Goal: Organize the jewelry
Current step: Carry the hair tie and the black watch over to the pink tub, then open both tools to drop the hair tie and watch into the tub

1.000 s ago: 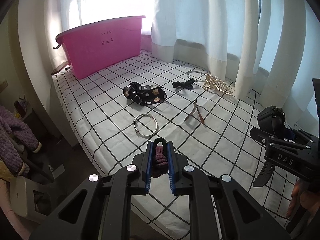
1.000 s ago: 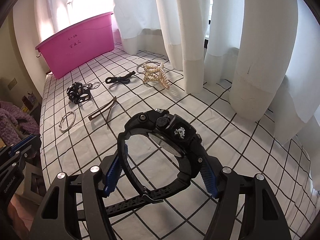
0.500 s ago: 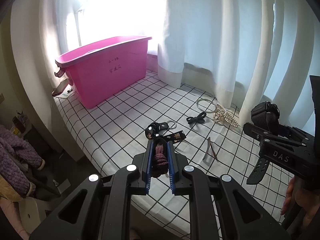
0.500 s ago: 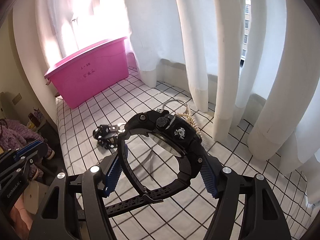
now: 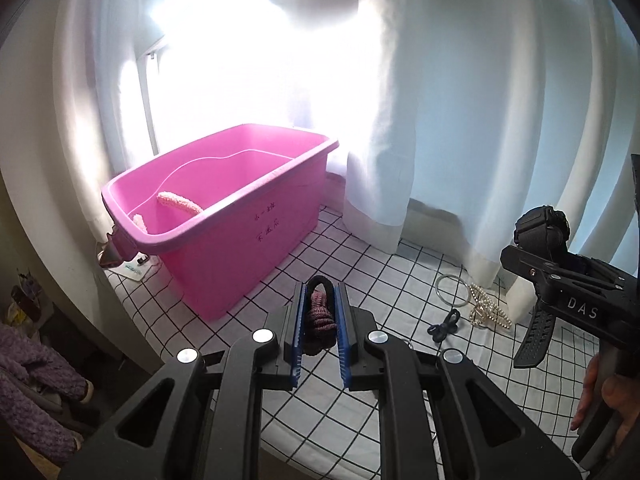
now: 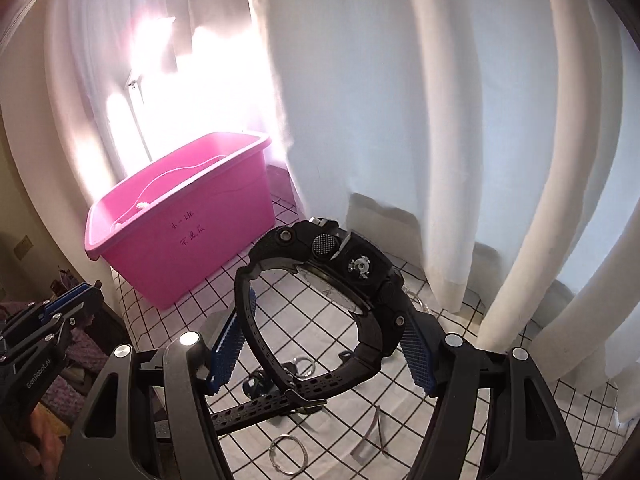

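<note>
Both hands loaded, pink bin up ahead and a bit left

My left gripper (image 5: pixel 319 322) is squeezed nearly shut on a purple-and-black hair tie (image 5: pixel 319 314); my right gripper (image 6: pixel 320 344) stands wide, pads pressing a black watch (image 6: pixel 320 280) by its band. The pink bin (image 5: pixel 224 216) sits ahead-left of both, long axis running away toward the curtain, open top up. I'd say the left is nearer, so it probably drops first.

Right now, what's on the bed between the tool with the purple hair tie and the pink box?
Nothing. In the left wrist view only bare checked sheet lies between the left tool, shut on the purple hair tie, and the pink box.
</note>
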